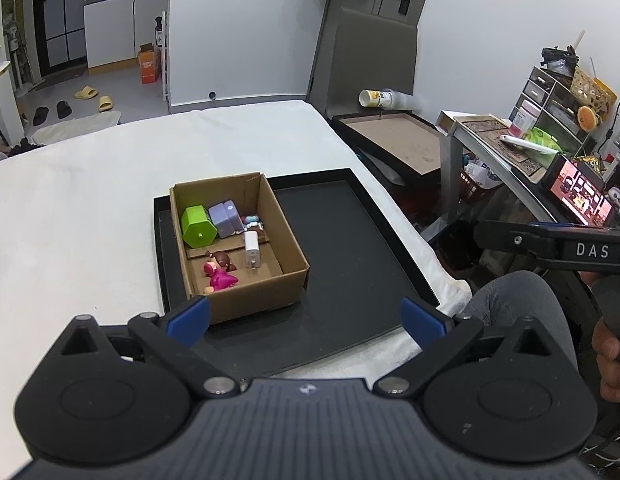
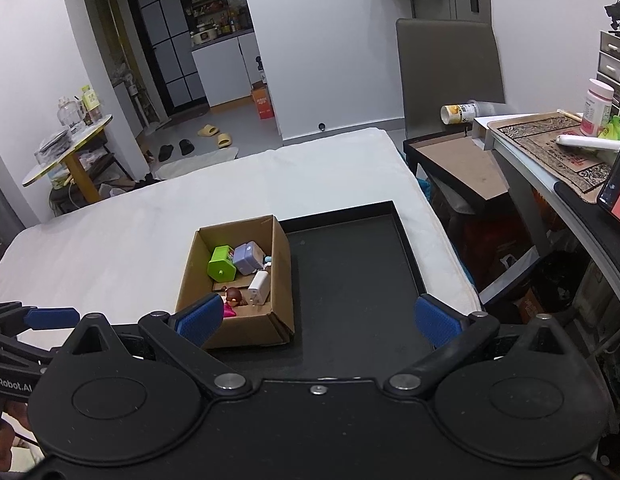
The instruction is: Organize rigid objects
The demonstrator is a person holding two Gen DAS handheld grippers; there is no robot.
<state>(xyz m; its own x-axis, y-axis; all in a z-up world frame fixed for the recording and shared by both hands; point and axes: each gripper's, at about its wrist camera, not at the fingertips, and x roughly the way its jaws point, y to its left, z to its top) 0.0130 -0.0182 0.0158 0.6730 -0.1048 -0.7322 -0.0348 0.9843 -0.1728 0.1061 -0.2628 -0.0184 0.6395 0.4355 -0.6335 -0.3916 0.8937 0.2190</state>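
A cardboard box point(image 1: 286, 280) point(image 2: 278, 248) stands on the left part of a black tray point(image 1: 349, 248) point(image 2: 349, 280) on a white-covered table. In the box lie a green block point(image 1: 198, 224) point(image 2: 221, 266), a lilac block point(image 1: 224, 218) point(image 2: 248, 258), a white plug adapter point(image 1: 252, 250) point(image 2: 258, 286) and a pink doll point(image 1: 220, 274) point(image 2: 234, 298). My left gripper point(image 1: 306, 318) is open and empty, just in front of the box. My right gripper point(image 2: 317, 320) is open and empty, above the tray's near edge.
A grey chair point(image 1: 369, 64) point(image 2: 445, 64) stands behind the table. A low dark table with a cardboard sheet point(image 1: 393, 140) point(image 2: 461, 168) and a cluttered desk point(image 1: 529, 152) point(image 2: 549, 148) are to the right. A round side table point(image 2: 66, 148) stands far left.
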